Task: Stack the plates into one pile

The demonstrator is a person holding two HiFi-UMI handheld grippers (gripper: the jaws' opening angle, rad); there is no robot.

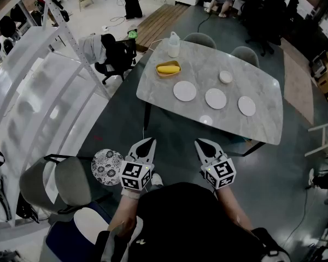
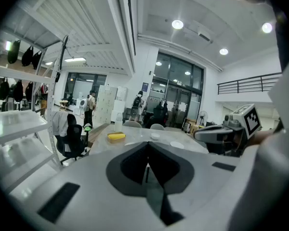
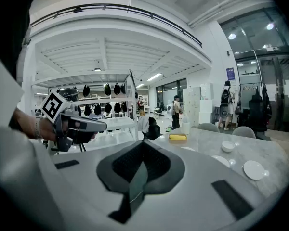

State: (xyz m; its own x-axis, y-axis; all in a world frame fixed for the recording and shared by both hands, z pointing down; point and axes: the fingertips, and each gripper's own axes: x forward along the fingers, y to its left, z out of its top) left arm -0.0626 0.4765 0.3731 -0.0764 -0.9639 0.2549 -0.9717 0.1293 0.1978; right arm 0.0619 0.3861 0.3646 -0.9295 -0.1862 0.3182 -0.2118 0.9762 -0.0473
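White plates (image 1: pixel 185 90), three, lie apart on one table (image 1: pixel 262 81).

on table (image 1: pixel 251 81): yellow dish (image 1: pixel 168 69) | bottle (image 1: pixel 174 44) | small bowl (image 1: pixel 226 77) | nearby: black chair (image 1: pixel 116 56)

count: three plates, none stacked
look: round, plain white, shallow, empty
pose: each flat and right way up on the grey marbled table (image 1: pixel 208 64)
left plate (image 1: pixel 185 90): near the table's middle
middle plate (image 1: pixel 216 98): just beside the left plate, not touching
right plate (image 1: pixel 246 106): beside the middle plate, apart, toward the table's right end
arrangement: one slanting row with gaps between
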